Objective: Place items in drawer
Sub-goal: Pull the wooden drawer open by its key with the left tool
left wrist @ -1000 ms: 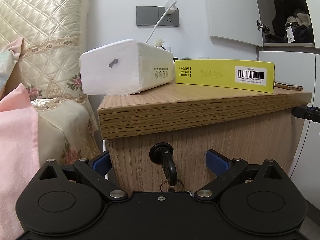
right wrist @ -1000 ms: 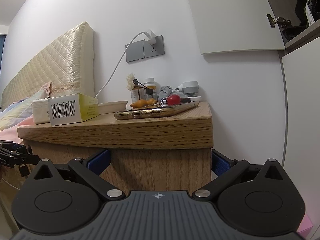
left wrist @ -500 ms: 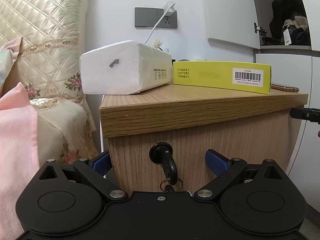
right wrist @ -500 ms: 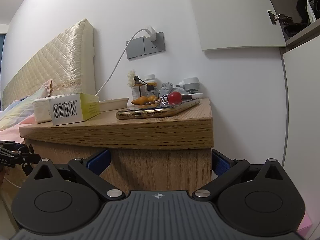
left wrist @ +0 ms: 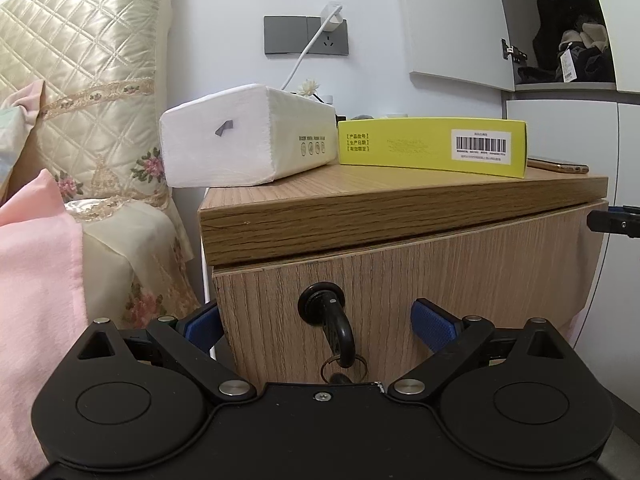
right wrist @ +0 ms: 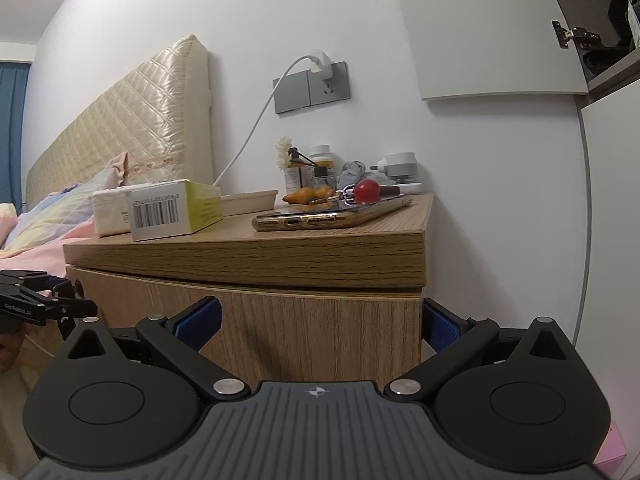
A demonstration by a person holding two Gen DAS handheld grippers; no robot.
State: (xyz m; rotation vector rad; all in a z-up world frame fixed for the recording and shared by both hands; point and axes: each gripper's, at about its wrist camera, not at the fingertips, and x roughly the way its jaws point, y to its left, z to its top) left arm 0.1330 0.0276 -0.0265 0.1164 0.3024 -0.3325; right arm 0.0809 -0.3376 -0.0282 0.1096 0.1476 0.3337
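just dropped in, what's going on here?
A person holds two grippers low in front of a wooden nightstand. Both are open and holding nothing. The left gripper faces the key in the drawer front; the right gripper faces the drawer's right end. The drawer looks barely cracked. The tissue pack, yellow box and phone lie on top.
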